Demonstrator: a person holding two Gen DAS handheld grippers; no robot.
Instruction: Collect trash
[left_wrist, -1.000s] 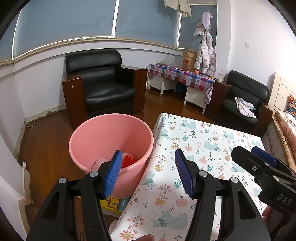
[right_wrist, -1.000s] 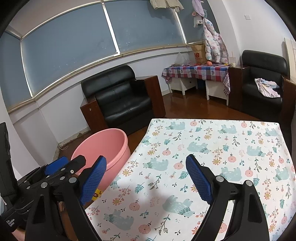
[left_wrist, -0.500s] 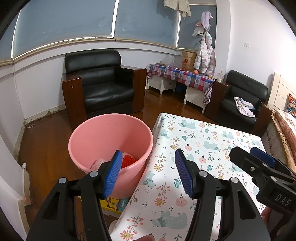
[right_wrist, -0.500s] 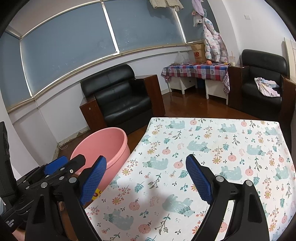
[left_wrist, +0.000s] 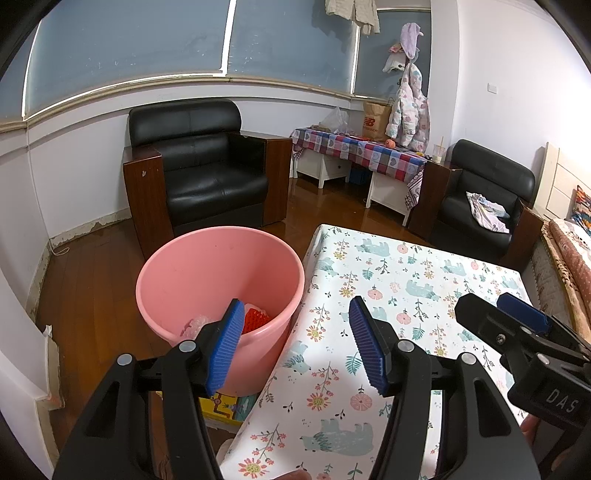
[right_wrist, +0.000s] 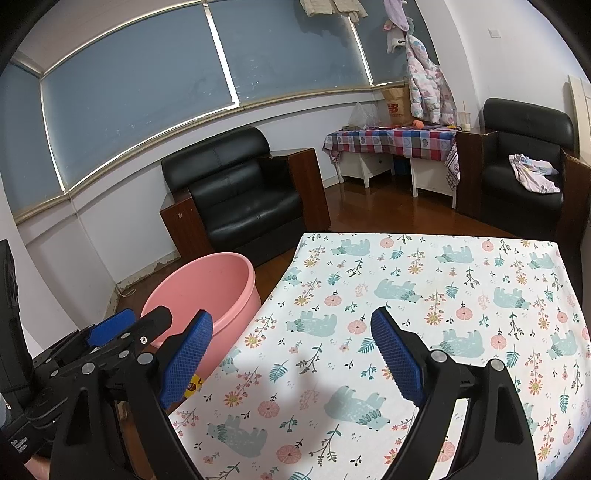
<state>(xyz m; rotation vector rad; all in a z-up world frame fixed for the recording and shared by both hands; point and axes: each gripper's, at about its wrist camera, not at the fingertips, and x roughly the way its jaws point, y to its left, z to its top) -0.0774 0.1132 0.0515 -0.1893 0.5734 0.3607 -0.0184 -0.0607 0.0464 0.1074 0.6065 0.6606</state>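
A pink bucket (left_wrist: 184, 273) stands on the floor at the table's left edge and holds red and pinkish trash (left_wrist: 255, 319). It also shows in the right wrist view (right_wrist: 207, 284). My left gripper (left_wrist: 295, 343) is open and empty, held above the bucket's right rim and the table's left edge. My right gripper (right_wrist: 291, 354) is open and empty above the near part of the table (right_wrist: 424, 288), which has a floral bear-print cloth. I see no trash on the cloth.
A black armchair (left_wrist: 199, 166) stands behind the bucket. A second black armchair (left_wrist: 484, 199) with a cloth on it is at the far right. A side table with a checked cloth (left_wrist: 362, 151) stands against the back wall. A colourful box (left_wrist: 221, 406) lies under the table edge.
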